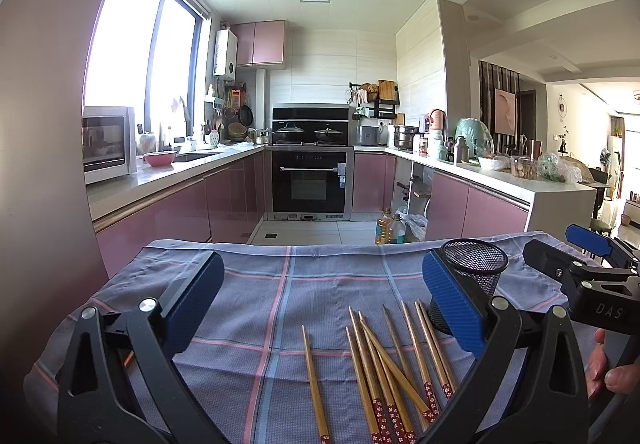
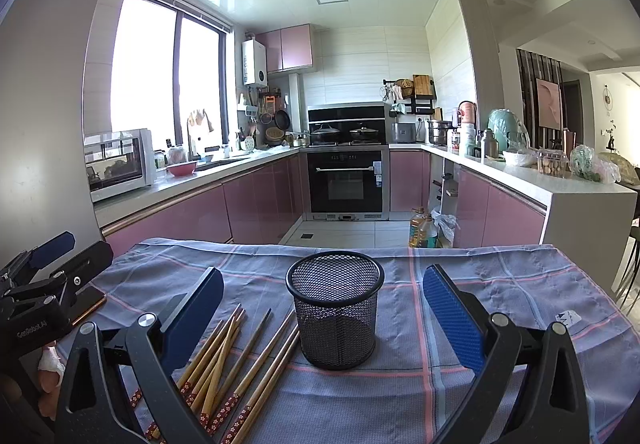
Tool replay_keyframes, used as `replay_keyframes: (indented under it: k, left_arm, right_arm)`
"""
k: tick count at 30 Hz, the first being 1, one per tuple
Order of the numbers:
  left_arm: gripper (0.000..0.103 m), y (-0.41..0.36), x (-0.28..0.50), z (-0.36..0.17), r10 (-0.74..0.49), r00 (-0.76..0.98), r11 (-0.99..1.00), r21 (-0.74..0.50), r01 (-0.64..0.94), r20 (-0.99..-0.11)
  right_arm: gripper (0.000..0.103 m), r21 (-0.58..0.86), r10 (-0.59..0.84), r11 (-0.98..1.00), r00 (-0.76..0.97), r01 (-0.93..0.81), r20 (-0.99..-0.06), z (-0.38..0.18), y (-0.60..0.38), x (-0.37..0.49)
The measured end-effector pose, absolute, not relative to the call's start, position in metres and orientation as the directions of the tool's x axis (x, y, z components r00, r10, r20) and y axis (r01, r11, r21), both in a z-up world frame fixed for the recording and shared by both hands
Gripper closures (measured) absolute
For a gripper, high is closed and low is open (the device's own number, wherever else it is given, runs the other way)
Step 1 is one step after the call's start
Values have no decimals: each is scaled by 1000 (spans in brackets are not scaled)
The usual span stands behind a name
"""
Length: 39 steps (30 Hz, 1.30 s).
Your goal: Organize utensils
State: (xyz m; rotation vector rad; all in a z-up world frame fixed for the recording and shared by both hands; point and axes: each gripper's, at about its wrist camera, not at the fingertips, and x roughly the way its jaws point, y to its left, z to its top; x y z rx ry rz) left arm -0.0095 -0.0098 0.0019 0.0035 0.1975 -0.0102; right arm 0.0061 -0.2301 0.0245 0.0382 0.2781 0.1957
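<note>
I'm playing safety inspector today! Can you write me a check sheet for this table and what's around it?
Surface: table under a blue plaid cloth, lying flat.
Job's things: bamboo chopsticks loose on the cloth; black mesh cup upright to their right, with no chopsticks seen inside.
Clutter: flat dark object at the left edge, unclear what.
Grippers: left gripper open, holding nothing; right gripper open, the cup between its fingers.
Cables: nothing seen.
Surroundings: kitchen with pink cabinets, black oven, oil bottles on the floor.

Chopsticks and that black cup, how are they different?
The chopsticks are thin wooden sticks lying flat in a loose pile; the cup is round black mesh, standing upright and empty. The chopsticks have red flowered ends; the cup is plain. Both rest on the checked cloth.
</note>
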Motion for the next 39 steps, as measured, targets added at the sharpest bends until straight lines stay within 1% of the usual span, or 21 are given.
replay_keyframes:
  k: [22, 39]
  left_arm:
    - [5, -11, -8, 2, -10, 979, 1000, 3, 11, -201]
    - [5, -10, -7, -3, -10, 975, 1000, -4, 10, -222]
  right_arm:
    - [6, 74, 201, 979, 940, -188, -276, 26, -230, 8]
    - [6, 83, 207, 978, 936, -191, -284, 25, -234, 11]
